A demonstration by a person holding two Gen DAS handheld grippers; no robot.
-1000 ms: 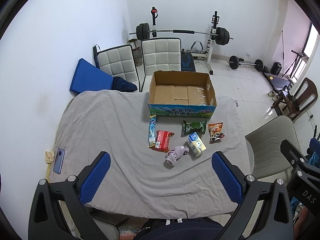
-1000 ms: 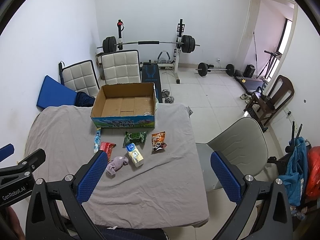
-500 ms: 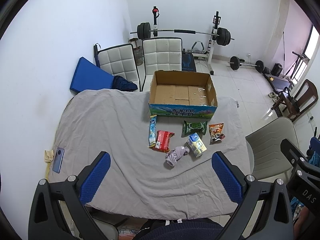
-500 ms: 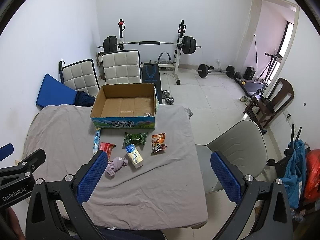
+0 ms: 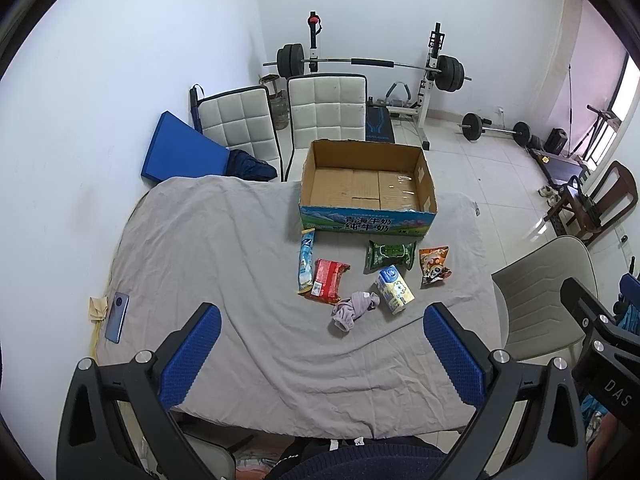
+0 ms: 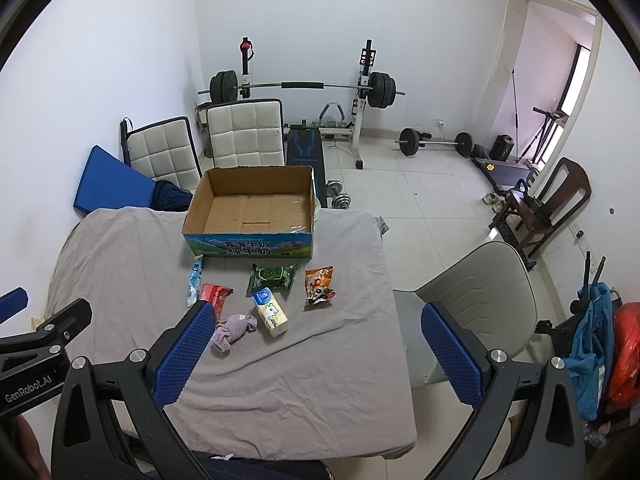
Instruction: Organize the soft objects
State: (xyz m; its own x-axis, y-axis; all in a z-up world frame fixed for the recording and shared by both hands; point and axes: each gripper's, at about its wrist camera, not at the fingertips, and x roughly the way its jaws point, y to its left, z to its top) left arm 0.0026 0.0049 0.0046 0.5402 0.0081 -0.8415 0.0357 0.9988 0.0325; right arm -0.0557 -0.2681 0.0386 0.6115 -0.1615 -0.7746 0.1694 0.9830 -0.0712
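An open, empty cardboard box (image 5: 366, 188) (image 6: 252, 210) stands at the far side of a grey-covered table (image 5: 208, 248) (image 6: 304, 372). In front of it lie a blue stick pack (image 5: 306, 260), a red packet (image 5: 329, 280), a green packet (image 5: 390, 255), an orange snack bag (image 5: 434, 266), a tissue pack (image 5: 394, 289) and a crumpled purple cloth (image 5: 354, 309) (image 6: 234, 330). My left gripper (image 5: 322, 350) is open and empty, high above the table's near edge. My right gripper (image 6: 316, 354) is open and empty, above the table's near right part.
A phone (image 5: 117, 316) lies at the table's left edge. A beige chair (image 6: 476, 300) stands to the right of the table. Two white padded chairs (image 5: 326, 110) and a blue mat (image 5: 182, 154) stand behind it. Weight equipment (image 6: 304, 88) lines the far wall.
Both views have shifted only slightly. The objects on the table have not moved and both grippers stay open.
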